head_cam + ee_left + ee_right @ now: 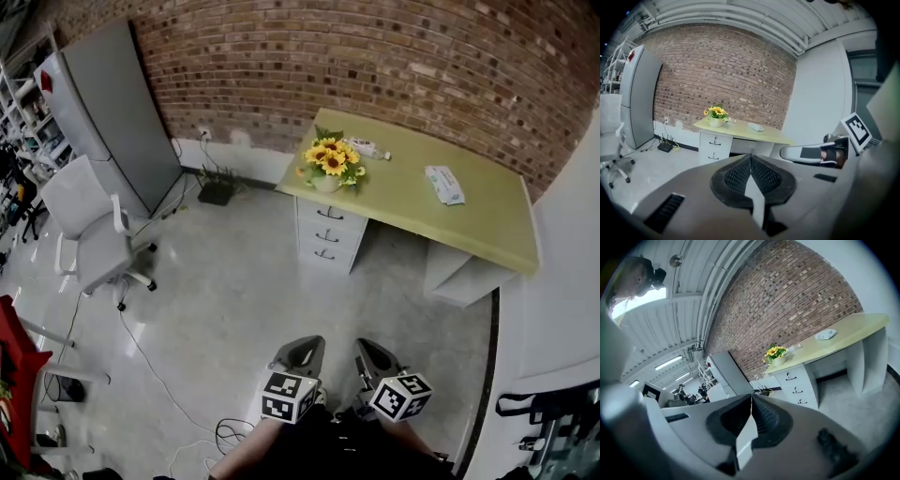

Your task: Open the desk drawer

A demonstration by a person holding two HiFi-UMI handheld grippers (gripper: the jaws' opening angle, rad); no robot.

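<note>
With jaws pressed together on nothing, the left hand-held gripper (pixel 302 349) and right hand-held gripper (pixel 370 352) hang side by side, well apart from the shut drawers (pixel 328 230) beneath the counter (pixel 469 220) end bearing sunflowers (pixel 330 159).

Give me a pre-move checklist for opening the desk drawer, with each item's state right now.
1. White three-drawer unit under the pale green desktop fully closed, dark handles unobstructed: ok.
2. Jaws of the left gripper open for a handle: not ok, shut and empty.
3. Jaws of the right gripper open: not ok, shut and empty.
4. Grippers close to a handle: not ok, a stretch of grey floor lies between.
5. Path to the unit free: ok, the white office chair stands off to the left.
6. Drawers unlocked: cannot tell.
</note>
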